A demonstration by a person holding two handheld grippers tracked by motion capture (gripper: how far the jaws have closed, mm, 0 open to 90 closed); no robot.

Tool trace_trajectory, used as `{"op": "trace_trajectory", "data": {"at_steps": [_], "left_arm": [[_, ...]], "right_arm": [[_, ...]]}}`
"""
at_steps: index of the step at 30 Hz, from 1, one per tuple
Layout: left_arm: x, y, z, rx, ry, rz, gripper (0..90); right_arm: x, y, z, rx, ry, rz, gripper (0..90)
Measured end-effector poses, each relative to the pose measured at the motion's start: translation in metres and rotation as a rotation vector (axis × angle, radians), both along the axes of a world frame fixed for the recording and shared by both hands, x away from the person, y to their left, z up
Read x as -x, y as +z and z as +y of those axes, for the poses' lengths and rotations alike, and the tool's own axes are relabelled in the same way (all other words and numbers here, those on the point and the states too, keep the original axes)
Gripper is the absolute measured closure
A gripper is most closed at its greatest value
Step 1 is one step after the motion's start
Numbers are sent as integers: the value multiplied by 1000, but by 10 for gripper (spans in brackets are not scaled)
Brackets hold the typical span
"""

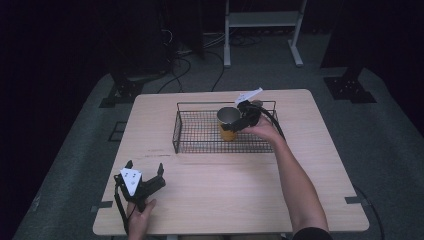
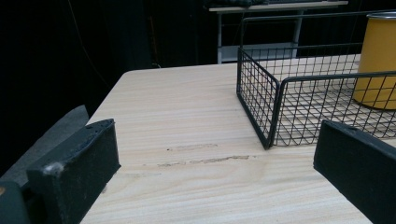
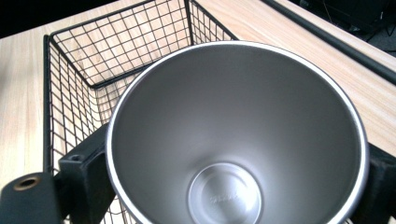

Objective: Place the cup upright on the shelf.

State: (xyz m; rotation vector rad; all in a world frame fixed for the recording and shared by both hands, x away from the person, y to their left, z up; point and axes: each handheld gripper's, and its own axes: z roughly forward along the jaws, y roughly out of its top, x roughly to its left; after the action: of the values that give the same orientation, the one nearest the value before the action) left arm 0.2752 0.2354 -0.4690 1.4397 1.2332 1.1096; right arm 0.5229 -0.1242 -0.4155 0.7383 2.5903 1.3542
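Note:
A yellow cup (image 1: 228, 116) with a steel inside stands upright in the right half of a black wire basket (image 1: 176, 135) on the wooden table (image 1: 225, 195). My right gripper (image 1: 234, 125) reaches in from the right, one jaw pressed against each side of the cup (image 3: 233, 121), shut on it (image 3: 233, 182). The basket's mesh (image 3: 79, 74) shows behind the cup. My left gripper (image 1: 145, 167) rests near the table's front left corner, open and holding nothing (image 2: 215, 168). From there the basket's near corner (image 2: 261, 93) and the cup (image 2: 378, 60) lie ahead to the right.
Faint scuff marks (image 1: 160, 152) run across the wood in front of the basket. A white metal frame (image 1: 262, 20), loose cables (image 1: 180, 65) and dark stand bases (image 1: 350, 87) sit on the floor beyond the table's far edge.

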Motion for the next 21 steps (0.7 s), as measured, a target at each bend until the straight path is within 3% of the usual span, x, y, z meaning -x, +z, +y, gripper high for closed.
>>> {"op": "trace_trajectory", "data": {"at_steps": [10,21], "left_arm": [[0,0,0,1,-1,-1,0],[0,0,0,-1,0,-1,0]], "right_arm": [[3,1,-1,-6,-6,-17,1],[7,8,-3,-16,-12,-36,0]]}}
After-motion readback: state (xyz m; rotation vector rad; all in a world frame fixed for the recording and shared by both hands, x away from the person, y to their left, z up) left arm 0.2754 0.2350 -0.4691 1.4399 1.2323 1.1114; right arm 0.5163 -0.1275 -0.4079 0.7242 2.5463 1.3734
